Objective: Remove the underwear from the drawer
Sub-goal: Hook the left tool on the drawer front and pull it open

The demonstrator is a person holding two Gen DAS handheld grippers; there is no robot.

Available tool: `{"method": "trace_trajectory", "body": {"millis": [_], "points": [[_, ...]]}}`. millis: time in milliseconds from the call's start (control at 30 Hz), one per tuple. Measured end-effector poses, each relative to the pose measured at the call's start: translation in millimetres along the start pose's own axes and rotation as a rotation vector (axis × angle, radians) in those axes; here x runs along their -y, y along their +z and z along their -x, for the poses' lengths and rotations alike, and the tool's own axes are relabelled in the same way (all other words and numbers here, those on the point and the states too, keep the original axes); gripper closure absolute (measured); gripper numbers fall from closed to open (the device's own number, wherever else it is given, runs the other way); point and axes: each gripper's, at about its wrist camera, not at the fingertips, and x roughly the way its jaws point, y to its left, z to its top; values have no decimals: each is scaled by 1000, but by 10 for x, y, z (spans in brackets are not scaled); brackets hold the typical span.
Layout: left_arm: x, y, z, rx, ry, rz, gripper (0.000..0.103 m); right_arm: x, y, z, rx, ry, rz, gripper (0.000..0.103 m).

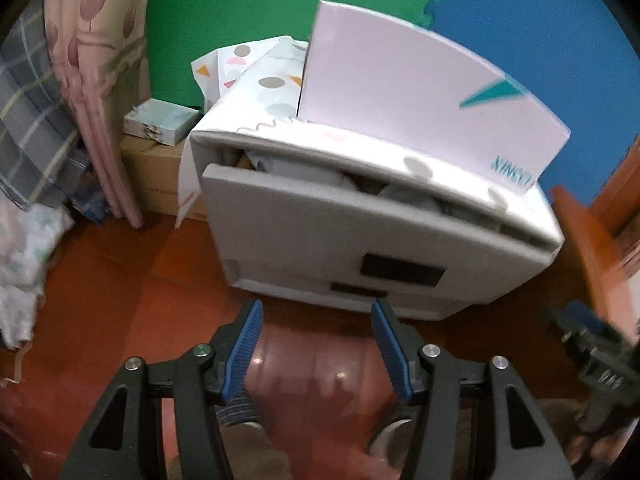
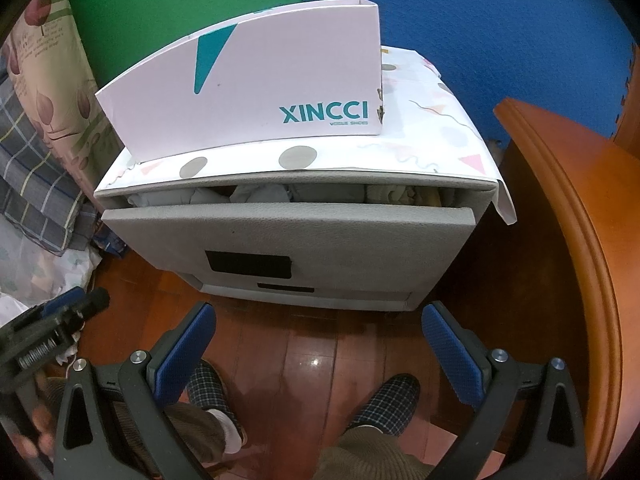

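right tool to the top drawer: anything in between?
Nothing. In the right wrist view only bare wooden floor lies between the open right tool and the slightly open drawer.

The grey drawer (image 2: 288, 232) of the small cabinet stands slightly pulled out; pale folded underwear (image 2: 260, 194) fills the gap along its top edge.
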Motion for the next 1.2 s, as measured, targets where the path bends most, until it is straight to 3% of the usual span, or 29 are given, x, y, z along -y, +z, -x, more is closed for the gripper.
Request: {"method": "trace_trajectory", "body": {"millis": [200, 467, 867, 1200], "points": [[-308, 253, -100, -18, -117, 158, 42, 85, -18, -2, 1, 14, -24, 1], [-648, 670, -420, -49, -207, 340, 35, 156, -38, -11, -8, 30, -45, 1], [-846, 823, -917, -120, -183, 437, 34, 158, -36, -48, -26, 31, -44, 1], [-989, 844, -1159, -159, -138, 526, 15, 153, -39, -53, -30, 28, -41, 1]]}}
